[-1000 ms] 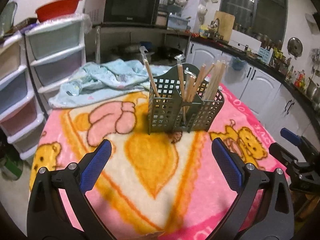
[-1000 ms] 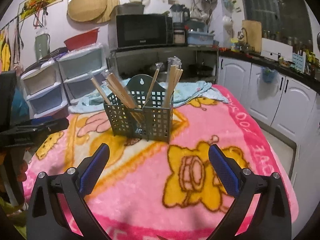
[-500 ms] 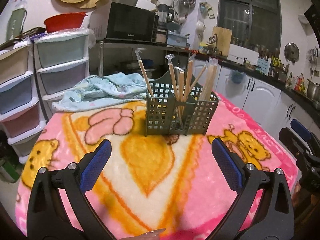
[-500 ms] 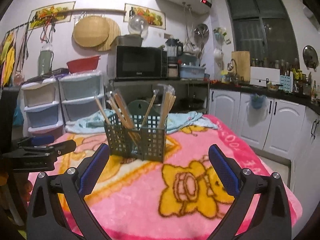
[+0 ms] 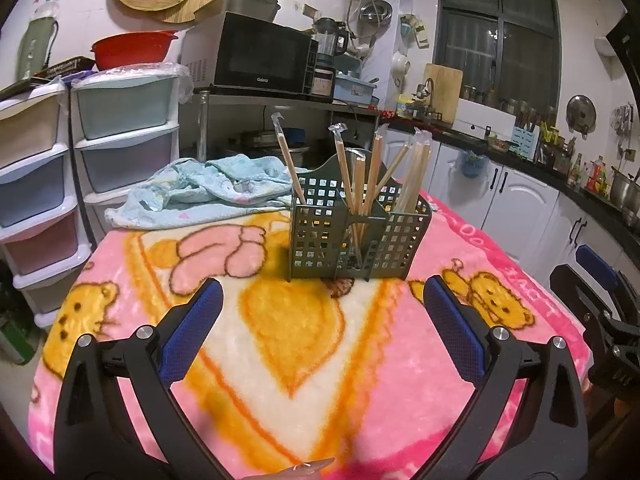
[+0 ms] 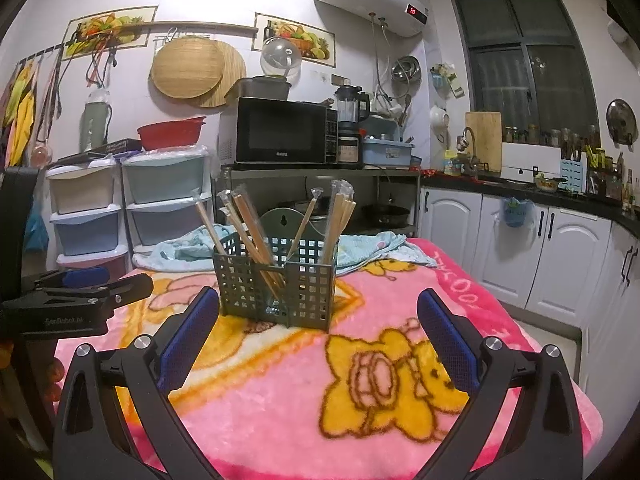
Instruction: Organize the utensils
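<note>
A dark green slotted utensil caddy point(image 5: 356, 236) stands on the pink cartoon blanket point(image 5: 296, 340), holding several wrapped wooden chopsticks point(image 5: 362, 172) upright in its compartments. It also shows in the right wrist view point(image 6: 276, 280), with chopsticks point(image 6: 248, 224) leaning in it. My left gripper point(image 5: 320, 312) is open and empty, a little short of the caddy. My right gripper point(image 6: 318, 316) is open and empty, also short of the caddy. The left gripper shows at the left edge of the right wrist view point(image 6: 80, 292); the right gripper shows at the right edge of the left wrist view point(image 5: 592, 280).
A crumpled light blue cloth point(image 5: 204, 192) lies on the table behind the caddy. Plastic drawer units point(image 5: 120, 128) stand at the left. A microwave point(image 5: 260, 60) sits on a metal shelf behind. White cabinets point(image 6: 560, 248) and a counter run along the right.
Both grippers have tilted upward and drawn back slightly, so more of the wall and less of the blanket shows. The caddy and chopsticks have not moved. Both grippers stay open.
</note>
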Available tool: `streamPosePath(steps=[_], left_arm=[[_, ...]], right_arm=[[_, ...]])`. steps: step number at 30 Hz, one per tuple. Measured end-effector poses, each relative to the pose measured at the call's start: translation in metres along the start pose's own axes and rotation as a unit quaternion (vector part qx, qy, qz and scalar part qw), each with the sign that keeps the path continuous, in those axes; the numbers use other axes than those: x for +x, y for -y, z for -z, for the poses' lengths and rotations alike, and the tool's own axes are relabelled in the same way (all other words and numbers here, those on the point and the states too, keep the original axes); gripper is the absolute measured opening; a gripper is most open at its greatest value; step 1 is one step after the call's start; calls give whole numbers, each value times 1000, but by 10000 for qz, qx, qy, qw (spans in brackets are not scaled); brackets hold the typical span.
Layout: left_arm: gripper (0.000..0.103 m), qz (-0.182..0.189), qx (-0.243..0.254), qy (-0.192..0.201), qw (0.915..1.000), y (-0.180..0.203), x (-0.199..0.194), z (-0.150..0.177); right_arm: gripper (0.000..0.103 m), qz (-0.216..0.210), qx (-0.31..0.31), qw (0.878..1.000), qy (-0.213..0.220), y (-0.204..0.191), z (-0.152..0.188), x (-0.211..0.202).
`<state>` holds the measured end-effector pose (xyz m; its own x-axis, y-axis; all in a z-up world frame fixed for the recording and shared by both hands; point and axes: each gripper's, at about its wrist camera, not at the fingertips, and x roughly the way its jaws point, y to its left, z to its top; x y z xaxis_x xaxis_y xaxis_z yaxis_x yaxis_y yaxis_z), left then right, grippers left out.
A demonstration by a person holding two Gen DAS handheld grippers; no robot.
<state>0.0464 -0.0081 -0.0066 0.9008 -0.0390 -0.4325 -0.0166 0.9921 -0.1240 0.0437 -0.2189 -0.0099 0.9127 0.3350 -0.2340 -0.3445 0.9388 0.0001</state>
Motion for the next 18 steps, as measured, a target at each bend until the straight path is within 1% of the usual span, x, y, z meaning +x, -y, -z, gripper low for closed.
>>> streamPosePath(steps=[5, 18], left_arm=[[92, 19, -41, 83, 10000, 0, -4, -2], [92, 19, -48, 72, 10000, -1, -4, -2]], right_arm=[[96, -4, -7, 10000, -7, 0, 0, 0], [97, -7, -1, 10000, -5, -1, 0, 0]])
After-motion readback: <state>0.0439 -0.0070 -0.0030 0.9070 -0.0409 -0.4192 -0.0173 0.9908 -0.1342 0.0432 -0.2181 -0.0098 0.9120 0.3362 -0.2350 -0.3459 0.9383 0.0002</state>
